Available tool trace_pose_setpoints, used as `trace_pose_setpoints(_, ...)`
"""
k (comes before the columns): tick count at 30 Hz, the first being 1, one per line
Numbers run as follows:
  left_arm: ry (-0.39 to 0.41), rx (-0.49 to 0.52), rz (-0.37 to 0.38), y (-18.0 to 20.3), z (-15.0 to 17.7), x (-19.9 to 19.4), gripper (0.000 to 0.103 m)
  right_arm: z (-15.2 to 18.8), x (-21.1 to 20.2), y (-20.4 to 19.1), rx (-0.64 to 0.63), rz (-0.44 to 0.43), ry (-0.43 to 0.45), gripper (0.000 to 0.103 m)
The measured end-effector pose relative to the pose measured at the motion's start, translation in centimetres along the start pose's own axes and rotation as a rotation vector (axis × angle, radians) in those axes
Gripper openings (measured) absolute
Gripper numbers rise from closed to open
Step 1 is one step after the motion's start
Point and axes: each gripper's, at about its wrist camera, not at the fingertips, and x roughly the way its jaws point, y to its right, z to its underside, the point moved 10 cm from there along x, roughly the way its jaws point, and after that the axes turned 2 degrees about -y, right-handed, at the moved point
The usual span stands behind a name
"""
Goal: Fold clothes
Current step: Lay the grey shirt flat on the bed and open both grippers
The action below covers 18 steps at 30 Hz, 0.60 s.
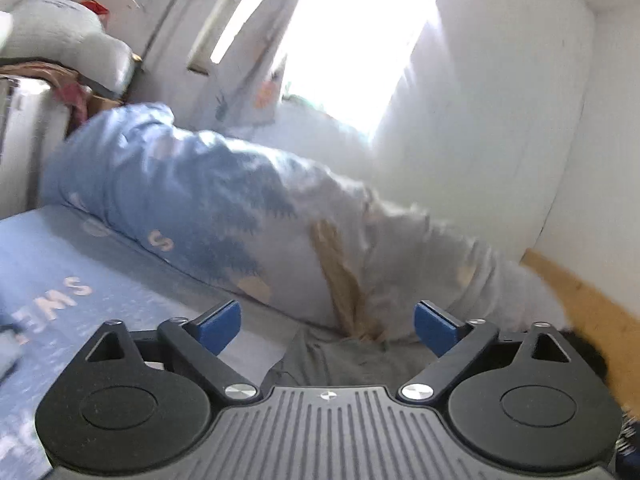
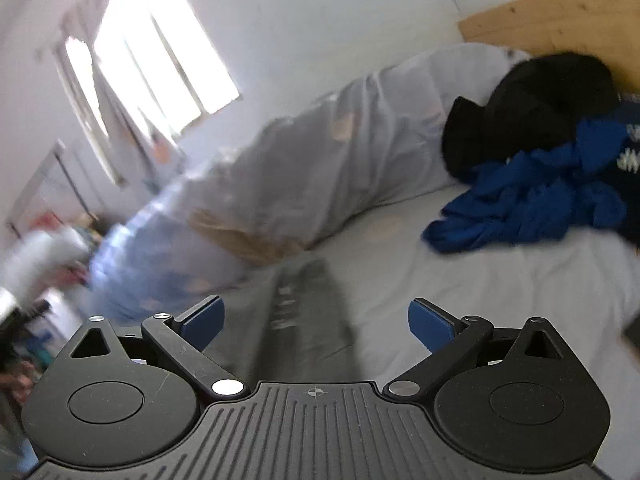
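A grey garment (image 1: 320, 360) lies flat on the bed just ahead of my left gripper (image 1: 327, 326), which is open with nothing between its blue pads. In the right wrist view the same grey garment (image 2: 308, 312) stretches away as a long folded strip, and my right gripper (image 2: 316, 326) hovers over its near end, open and empty. A crumpled blue garment (image 2: 532, 200) and a black garment (image 2: 532, 108) are heaped at the right, by the headboard. Both views are blurred by motion.
A rolled blue-and-white duvet (image 1: 208, 200) runs along the wall behind the grey garment; it shows as the duvet (image 2: 320, 168) in the right view. A wooden headboard (image 2: 560, 12) stands at the right. A bright window (image 1: 352, 36) and a cluttered rack (image 1: 52, 40) sit beyond the bed.
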Motion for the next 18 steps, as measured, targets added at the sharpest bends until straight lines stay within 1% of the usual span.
trace_pose_setpoints(2,0.035,0.001,0.009,0.9,-1.4,-3.8,0.103,0.3,-2.8,-0.5,0.054,-0.031,0.004,0.099)
trace_pose_setpoints(3,0.053,0.002,0.014,1.3,-2.1,-5.7,0.103,0.5,-3.8,-1.0,0.052,-0.049,0.009,0.099)
trace_pose_setpoints(9,-0.016,-0.025,-0.006,0.0,1.2,-8.4,0.103,1.5,-10.0,-3.9,0.036,-0.158,0.037,0.099)
trace_pose_setpoints(11,-0.042,-0.034,-0.013,-0.5,2.5,-9.2,0.103,3.1,-10.3,-5.4,0.015,-0.191,0.005,0.099)
trace_pose_setpoints(15,-0.094,-0.052,-0.028,-1.5,4.9,-10.7,0.103,7.5,-9.2,-9.1,-0.059,-0.25,-0.087,0.099)
trace_pose_setpoints(17,-0.141,-0.087,-0.063,-3.2,7.9,-11.8,0.103,10.1,-8.4,-11.0,-0.107,-0.278,-0.138,0.099)
trace_pose_setpoints(18,-0.159,-0.103,-0.068,-3.8,9.2,-12.6,0.103,11.6,-7.8,-11.8,-0.147,-0.275,-0.163,0.099)
